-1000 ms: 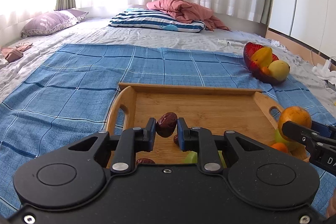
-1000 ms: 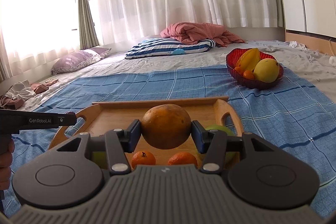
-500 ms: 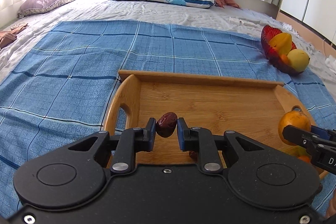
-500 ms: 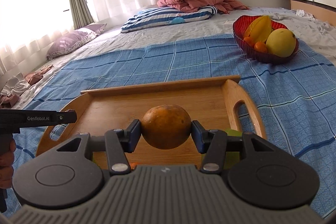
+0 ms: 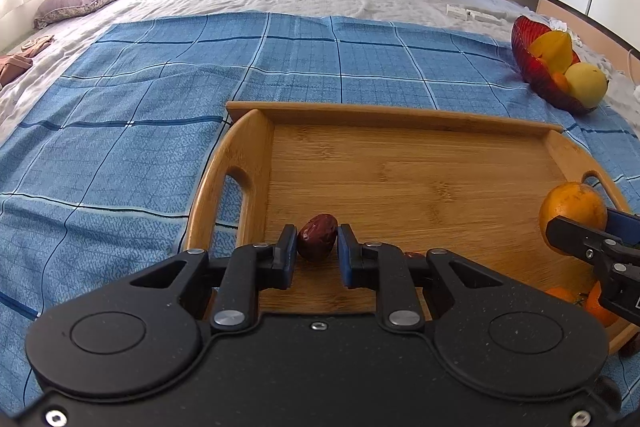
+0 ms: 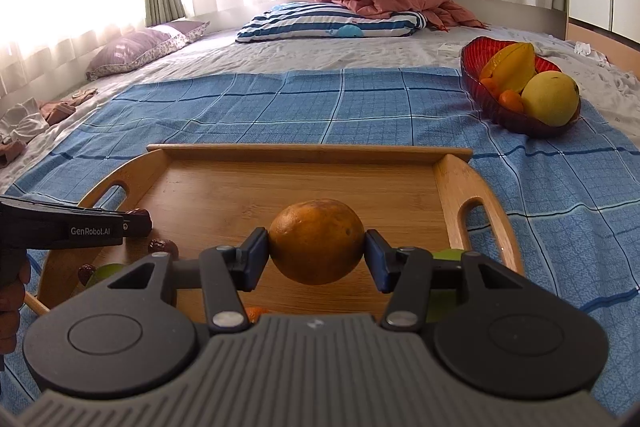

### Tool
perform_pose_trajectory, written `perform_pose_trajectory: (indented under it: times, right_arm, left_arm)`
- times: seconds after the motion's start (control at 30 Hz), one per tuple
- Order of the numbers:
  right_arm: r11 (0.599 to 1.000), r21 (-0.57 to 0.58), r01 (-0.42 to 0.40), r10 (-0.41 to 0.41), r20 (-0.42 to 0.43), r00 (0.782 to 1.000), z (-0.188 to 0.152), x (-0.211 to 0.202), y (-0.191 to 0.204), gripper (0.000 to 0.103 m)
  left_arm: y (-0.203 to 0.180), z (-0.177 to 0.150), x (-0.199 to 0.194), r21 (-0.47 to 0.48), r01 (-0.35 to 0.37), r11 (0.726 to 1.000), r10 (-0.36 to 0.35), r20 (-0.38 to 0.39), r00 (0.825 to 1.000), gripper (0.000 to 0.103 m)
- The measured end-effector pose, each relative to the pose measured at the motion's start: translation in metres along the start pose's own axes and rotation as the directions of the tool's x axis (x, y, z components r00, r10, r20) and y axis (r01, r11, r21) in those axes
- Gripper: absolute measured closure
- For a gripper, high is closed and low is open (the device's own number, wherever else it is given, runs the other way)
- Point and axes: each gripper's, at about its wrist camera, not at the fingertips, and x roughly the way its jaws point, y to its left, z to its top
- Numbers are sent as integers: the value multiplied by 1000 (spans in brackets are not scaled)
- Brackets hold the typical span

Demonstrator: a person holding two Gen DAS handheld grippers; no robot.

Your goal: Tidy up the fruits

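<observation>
1. Both views now look more steeply down on the wooden tray [image 5: 400, 115] than a second ago, each fruit clamped as before.
2. Left wrist: the left hand-held gripper [image 5: 317, 247] pinches a red date [image 5: 317, 237] over the tray's left end. The date is small, so it could squirt out sideways.
3. Right wrist: the right hand-held gripper [image 6: 316, 254] clamps an orange [image 6: 316, 241] above mid-tray. Released high, the orange may roll into the loose dates [image 6: 162, 247] near the tray's left edge.

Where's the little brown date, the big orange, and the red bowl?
date [image 5: 317, 237], left wrist view, its wrinkled front.
orange [image 6: 316, 241], right wrist view, middle of its peel.
red bowl [image 6: 482, 89], right wrist view, its left wall.
</observation>
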Motion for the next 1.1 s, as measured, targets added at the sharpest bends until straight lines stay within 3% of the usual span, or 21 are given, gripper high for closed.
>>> perform_pose_trajectory:
  times: [1.1]
  right_arm:
    - [989, -142, 35, -49, -98, 994, 10, 20, 14, 47]
  left_arm:
    - [-3, -2, 3, 19, -17, 1000, 16, 7, 1000, 82]
